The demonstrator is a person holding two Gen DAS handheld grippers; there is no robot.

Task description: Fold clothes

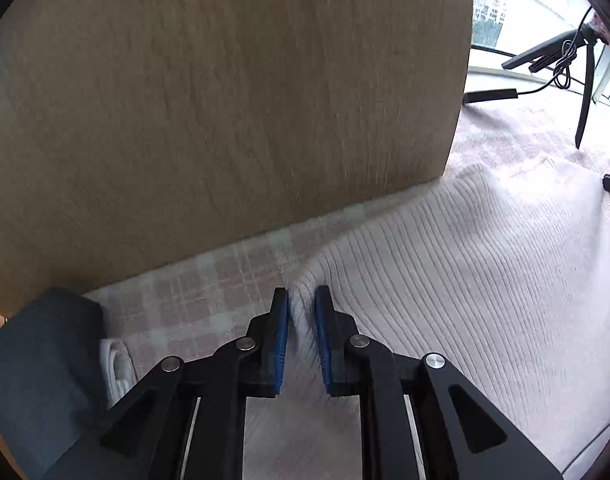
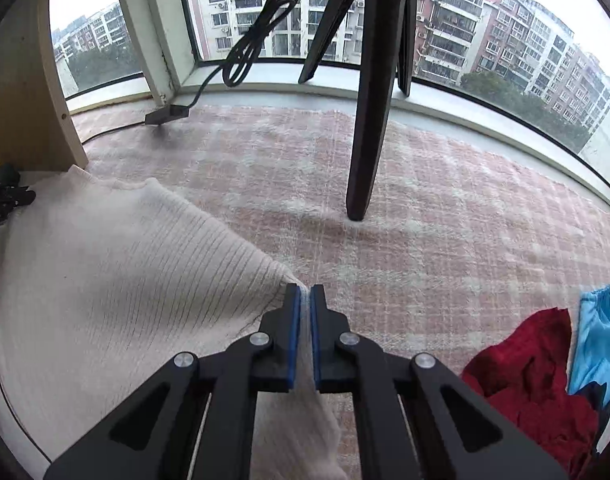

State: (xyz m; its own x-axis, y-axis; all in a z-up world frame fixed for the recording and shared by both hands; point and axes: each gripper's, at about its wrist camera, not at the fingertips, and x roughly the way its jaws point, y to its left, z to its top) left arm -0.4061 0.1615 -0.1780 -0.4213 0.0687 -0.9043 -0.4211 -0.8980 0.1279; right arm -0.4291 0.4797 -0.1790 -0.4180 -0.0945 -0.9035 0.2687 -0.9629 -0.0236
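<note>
A cream ribbed knit garment [image 1: 445,264] lies spread on the pink checked blanket [image 1: 193,296]. In the left wrist view my left gripper [image 1: 301,300] is shut on a bunched corner of this knit, with the fabric pinched between its blue pads. The same knit [image 2: 105,272] fills the left half of the right wrist view. There my right gripper [image 2: 305,294] is shut on its thin right-hand corner, the pads nearly touching. The cloth is stretched between the two grips.
A wooden panel [image 1: 225,100] stands close behind the left gripper. A dark grey folded item [image 1: 41,380] and a white one [image 1: 119,372] lie at its left. A black tripod leg [image 2: 369,120] stands on the blanket. Red [image 2: 529,384] and blue [image 2: 597,344] clothes lie at right.
</note>
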